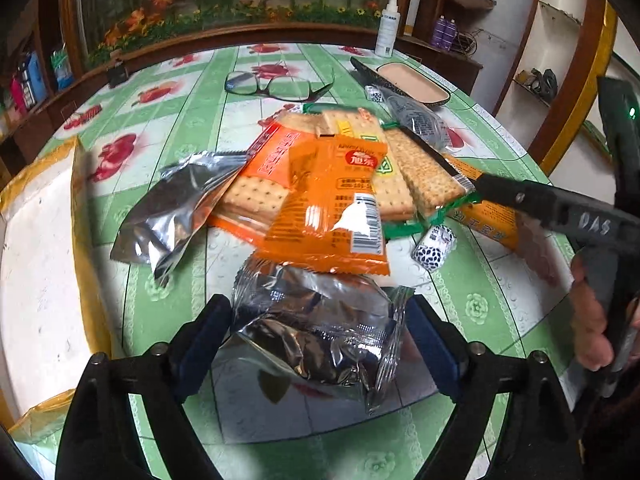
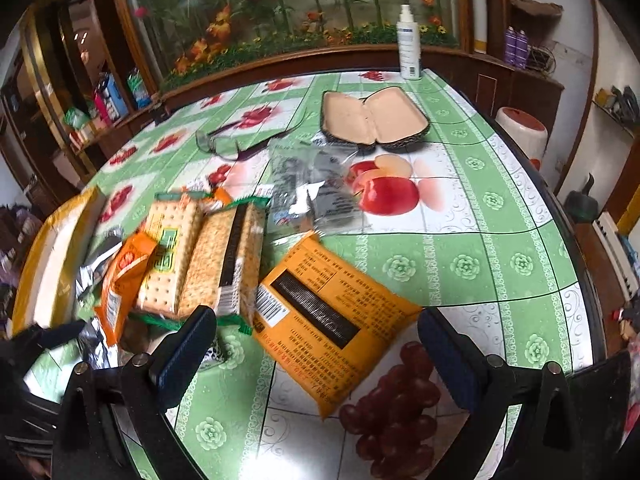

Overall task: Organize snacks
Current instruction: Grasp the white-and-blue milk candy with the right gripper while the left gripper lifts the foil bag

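Observation:
A pile of snack packets lies on the green fruit-print table (image 1: pixel 160 128). In the left wrist view my left gripper (image 1: pixel 320 340) is closed on a crinkled silver packet (image 1: pixel 320 328), with an orange packet (image 1: pixel 332 208) just beyond it. Cracker packs (image 1: pixel 404 168) and another silver bag (image 1: pixel 176 208) lie behind. Two small wrapped candies (image 1: pixel 434 248) sit to the right. In the right wrist view my right gripper (image 2: pixel 316 344) is open around a large orange-yellow packet (image 2: pixel 332 320), not touching it. The cracker packs (image 2: pixel 224 252) lie to its left.
A white box with yellow tape (image 1: pixel 36 248) stands at the table's left edge. Eyeglasses (image 1: pixel 276 86), an open glasses case (image 2: pixel 374 120), a clear dark-print bag (image 2: pixel 316 188) and a white spray bottle (image 2: pixel 410 44) lie farther back. A wooden ledge borders the far side.

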Motion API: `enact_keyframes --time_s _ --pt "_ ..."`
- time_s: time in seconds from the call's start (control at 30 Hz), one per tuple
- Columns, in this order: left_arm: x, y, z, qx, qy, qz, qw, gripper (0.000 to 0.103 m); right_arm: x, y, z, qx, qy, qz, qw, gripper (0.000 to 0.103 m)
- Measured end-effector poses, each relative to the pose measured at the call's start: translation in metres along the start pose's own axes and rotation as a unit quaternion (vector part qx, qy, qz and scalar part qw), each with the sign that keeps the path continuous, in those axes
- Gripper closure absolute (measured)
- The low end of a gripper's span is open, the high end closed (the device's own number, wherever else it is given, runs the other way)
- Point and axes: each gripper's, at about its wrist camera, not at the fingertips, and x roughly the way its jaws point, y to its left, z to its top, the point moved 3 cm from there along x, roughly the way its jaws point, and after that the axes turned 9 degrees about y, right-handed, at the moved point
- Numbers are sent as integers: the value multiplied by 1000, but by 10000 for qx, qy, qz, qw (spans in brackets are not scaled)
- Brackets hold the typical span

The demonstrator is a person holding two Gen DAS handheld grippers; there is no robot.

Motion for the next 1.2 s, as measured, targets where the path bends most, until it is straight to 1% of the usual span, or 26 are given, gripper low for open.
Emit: enact_keyframes --time_s 0.07,0.1,0.13,0.23,0.33,0.37,0.43,0.47,0.5,0.57,0.63,0.73,0.8,0.93,1.0,1.1,1.2 --pt "1 -2 1 47 10 64 10000 15 -3 -4 1 112 -45 111 9999 1" --pt "1 -3 0 68 -28 79 9999 19 -4 -5 1 171 -76 197 9996 1" --pt "-1 -3 0 72 -109 112 9999 29 -6 -6 2 194 -102 275 9994 1" --pt "-2 -1 -3 62 -183 48 9998 30 -15 0 2 141 -307 619 9975 3" --pt "-4 2 -6 25 -225 27 9997 31 -27 13 -1 -145 -563 867 9945 9" --pt "-5 3 -8 33 -234 22 9997 31 -29 19 -3 -310 -577 975 9931 12" --pt "-6 4 -10 59 -239 -10 9997 31 -29 39 -9 -793 -420 1279 9877 24" --pt "-7 5 -12 70 -237 -26 9997 30 -28 47 -12 -993 -339 1345 9853 31" --pt "-7 6 -13 77 -234 -24 9997 30 -26 56 -16 -1238 -266 1315 9832 34" --pt "-8 9 -14 86 -223 -28 9997 29 -20 73 -25 -1701 -141 1074 9795 39" --pt "-8 10 -15 118 -229 -51 9997 26 -16 80 -32 -1918 -18 1033 9760 39" --pt "-10 7 -18 249 -229 -61 9994 24 -7 80 -33 -1993 92 834 9763 39" --pt "-10 4 -20 354 -216 -74 9991 22 -2 77 -34 -1961 196 839 9768 39" --pt "-11 6 -23 397 -184 -104 9990 21 7 77 -34 -1983 337 677 9772 39" --pt "-12 9 -26 373 -160 -201 9990 21 8 77 -34 -1988 315 611 9776 39" --pt "-15 13 -31 381 -108 -447 9982 20 14 77 -33 -2005 355 479 9779 40" --pt "-18 14 -36 439 -153 -522 9976 19 19 78 -33 -2047 402 396 9772 40"
